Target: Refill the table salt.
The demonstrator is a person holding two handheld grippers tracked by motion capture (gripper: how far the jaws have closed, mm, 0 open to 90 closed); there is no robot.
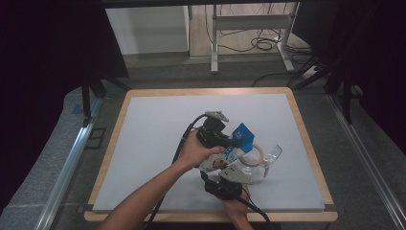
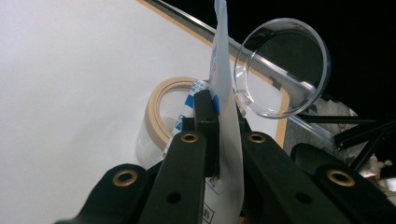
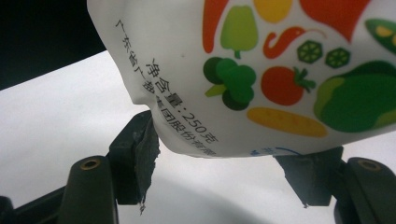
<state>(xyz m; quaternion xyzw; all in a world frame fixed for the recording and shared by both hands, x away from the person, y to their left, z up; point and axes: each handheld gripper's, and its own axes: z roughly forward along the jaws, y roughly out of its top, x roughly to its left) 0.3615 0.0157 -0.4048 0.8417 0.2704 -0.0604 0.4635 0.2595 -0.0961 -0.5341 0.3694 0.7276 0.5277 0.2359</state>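
Observation:
A white pouch [image 1: 225, 160] with a blue top and printed vegetables [image 3: 280, 60] is held up over the mat between both grippers. My left gripper [image 1: 233, 141] is shut on the pouch's thin upper edge [image 2: 224, 84], with its jaws [image 2: 219, 109] pinched together. My right gripper [image 1: 229, 171] grips the pouch's lower end, its pads [image 3: 140, 149] pressing on both sides. Just beyond the pouch lies a clear jar with a beige rim [image 1: 261, 152] [image 2: 154, 109]. A clear round lid [image 1: 273, 155] [image 2: 280, 65] stands tilted beside the jar.
The grey mat [image 1: 158, 124] covers a wooden-edged table [image 1: 210, 216]. Black cables trail from both grippers toward the near edge. Metal rails [image 1: 72, 158] run along both sides of the table, and a desk frame [image 1: 249, 28] stands beyond.

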